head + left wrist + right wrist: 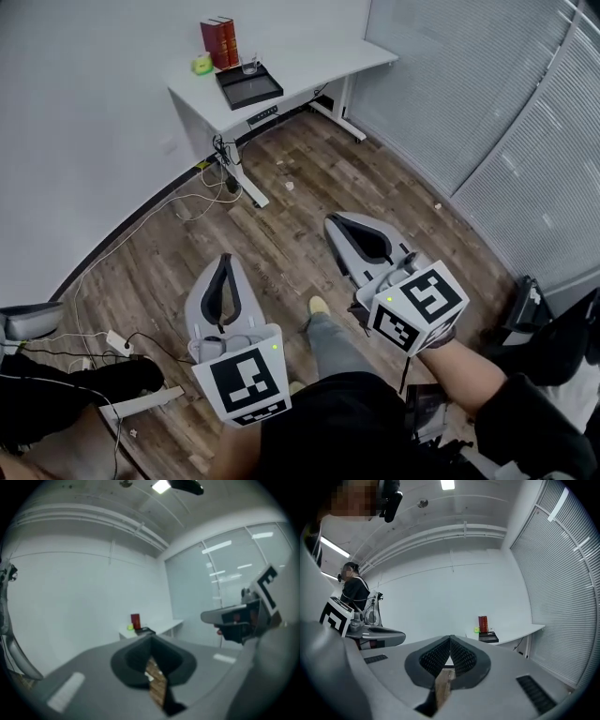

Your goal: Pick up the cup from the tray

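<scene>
Cup (249, 66) stands at the back edge of the black tray (251, 87) on the bench (319, 58), well ahead across the wooden floor and far from both tools. Of the two, the right hand-held gripper (339, 228) is slightly nearer. It and the left hand-held gripper (224, 267) are both pressed together, holding nothing.

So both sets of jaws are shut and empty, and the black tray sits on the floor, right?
Not quite: the tray sits on the white desk, not the floor, as the head view shows. Both sets of jaws are indeed shut and empty.
</scene>
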Tool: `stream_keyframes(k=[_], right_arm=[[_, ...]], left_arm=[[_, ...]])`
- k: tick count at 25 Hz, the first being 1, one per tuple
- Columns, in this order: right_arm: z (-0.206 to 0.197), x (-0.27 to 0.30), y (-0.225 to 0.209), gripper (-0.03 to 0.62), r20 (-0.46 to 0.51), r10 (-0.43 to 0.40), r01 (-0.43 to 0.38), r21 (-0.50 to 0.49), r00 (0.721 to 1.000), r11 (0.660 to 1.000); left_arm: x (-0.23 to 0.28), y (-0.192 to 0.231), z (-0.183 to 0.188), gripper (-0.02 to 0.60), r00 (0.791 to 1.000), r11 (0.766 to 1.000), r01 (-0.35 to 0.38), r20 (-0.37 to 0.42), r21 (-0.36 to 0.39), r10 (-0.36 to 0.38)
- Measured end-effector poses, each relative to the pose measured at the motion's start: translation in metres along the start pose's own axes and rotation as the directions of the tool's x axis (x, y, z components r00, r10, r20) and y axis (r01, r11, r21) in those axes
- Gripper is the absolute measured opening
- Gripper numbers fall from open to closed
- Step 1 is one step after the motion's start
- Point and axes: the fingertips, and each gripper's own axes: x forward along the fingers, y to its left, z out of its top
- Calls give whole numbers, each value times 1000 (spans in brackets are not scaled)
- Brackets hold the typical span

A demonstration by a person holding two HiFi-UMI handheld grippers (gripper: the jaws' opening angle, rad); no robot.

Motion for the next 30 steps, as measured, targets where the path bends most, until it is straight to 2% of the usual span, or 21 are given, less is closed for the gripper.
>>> stream_keyframes(k=[19, 30], right_arm=[[-10, 50, -68, 14, -39, -8, 10, 30, 999, 1000], [-19, 79, -109, 14, -58, -12, 16, 75, 998, 997]], left_arm=[[85, -16, -3, 2, 999, 999, 19, -32, -32, -20], [131, -22, -12, 1, 994, 1000, 29, -103, -5, -30]])
